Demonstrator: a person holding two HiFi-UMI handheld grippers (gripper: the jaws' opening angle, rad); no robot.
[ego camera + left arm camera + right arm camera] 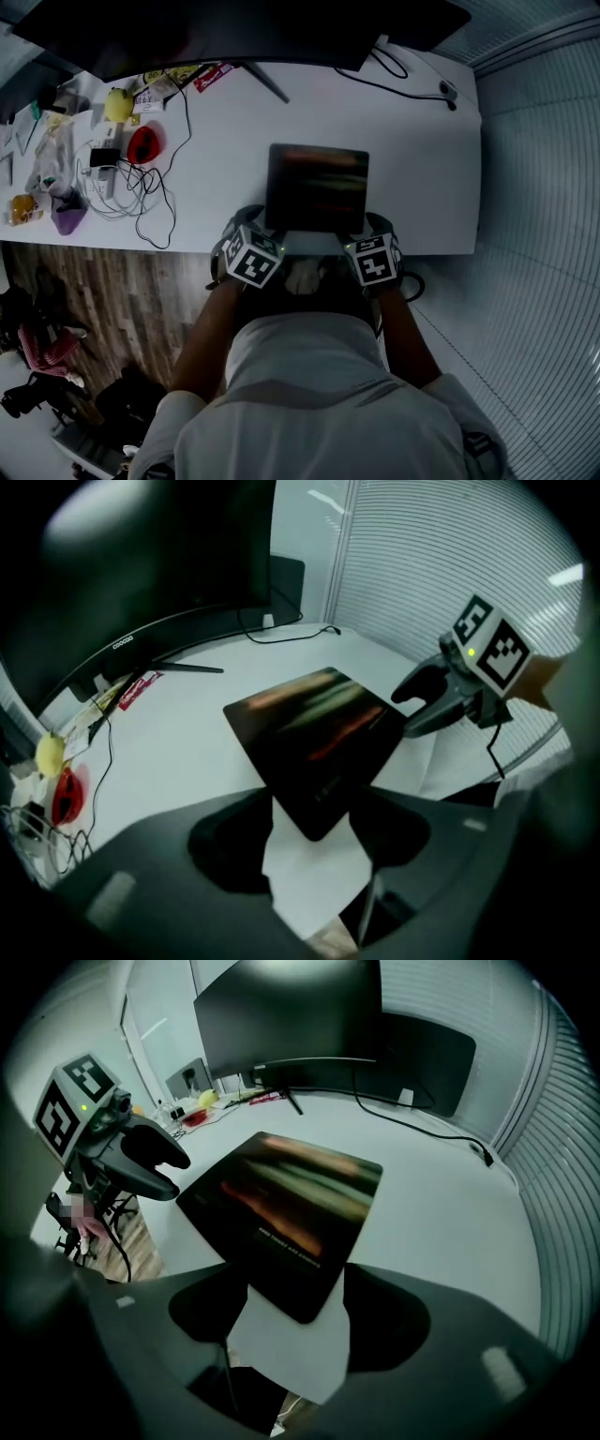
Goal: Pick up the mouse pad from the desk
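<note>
Dark rectangular mouse pad [317, 187] lies flat at frame centre on the white desk [422, 169], edges square to the desk front, long axis unclear. Left gripper [314, 841] and right gripper [295, 1326] have jaws apart, each straddling a near corner, unclamped.

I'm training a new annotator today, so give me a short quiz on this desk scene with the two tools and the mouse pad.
1. True or false: the mouse pad lies flat on the white desk, not lifted.
2. The jaws of the left tool and the right tool are: A) shut on the pad; B) apart, gripping nothing; C) shut and empty.
3. What large dark thing stands at the desk's far side, beyond the pad?
Key: 1 true; 2 B; 3 the monitor.
</note>
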